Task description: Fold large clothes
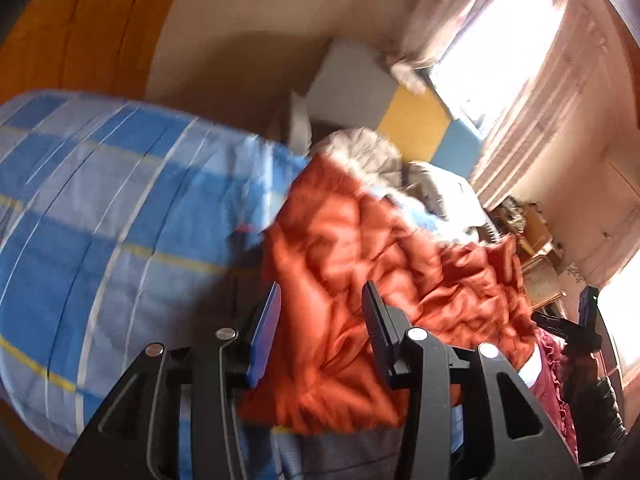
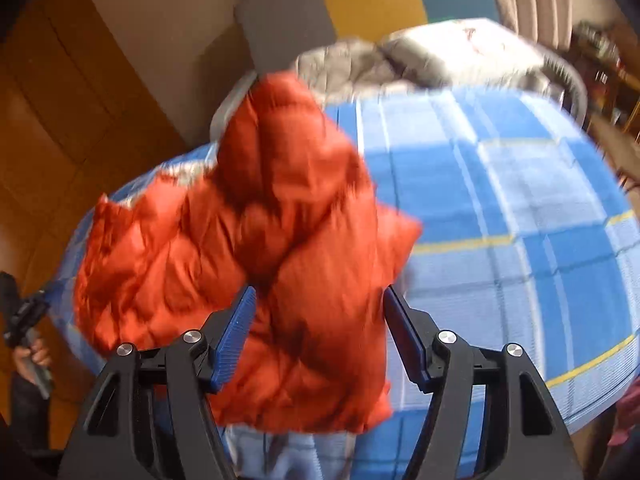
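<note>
A: Where was the orange puffer jacket (image 2: 256, 240)?

B: It lay crumpled on the blue plaid bedspread (image 2: 500, 208), bunched into a heap toward the bed's near edge, its quilted panels blurred in both views.

A: And the tongs?

B: The right gripper (image 2: 318, 320) stood with its 2 blue-padded fingers (image 2: 236, 336) spread wide, jacket fabric filling the gap; whether the pads touched it could not be told. The left gripper (image 1: 320, 320) was likewise parted, orange cloth between its fingers, gripping nothing visibly.

A: Beyond that?

B: A grey quilt (image 2: 400, 60) sat at the bed's far end, near a yellow panel (image 1: 416, 124) and curtains (image 1: 540, 112).
</note>
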